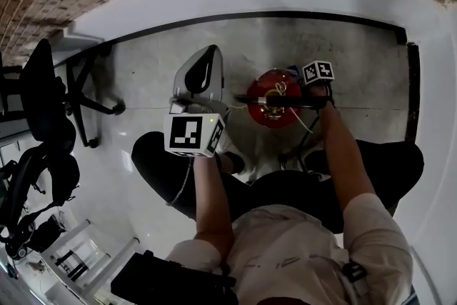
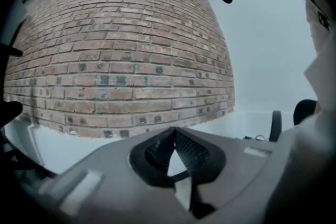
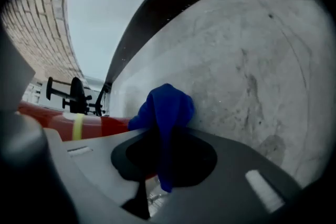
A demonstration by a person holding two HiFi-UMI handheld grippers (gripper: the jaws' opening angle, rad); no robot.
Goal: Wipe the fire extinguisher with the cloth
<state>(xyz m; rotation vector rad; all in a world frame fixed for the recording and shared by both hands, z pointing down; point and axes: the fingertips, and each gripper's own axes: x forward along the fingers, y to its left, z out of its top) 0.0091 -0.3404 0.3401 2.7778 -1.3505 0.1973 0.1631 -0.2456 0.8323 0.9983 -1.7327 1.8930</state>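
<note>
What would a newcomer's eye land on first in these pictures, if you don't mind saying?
The red fire extinguisher stands on the grey floor just in front of the person, mid-frame in the head view. The right claw, beside the extinguisher's top, is shut on a bright blue cloth. The left claw is shut and empty, pointing toward a brick wall.
</note>
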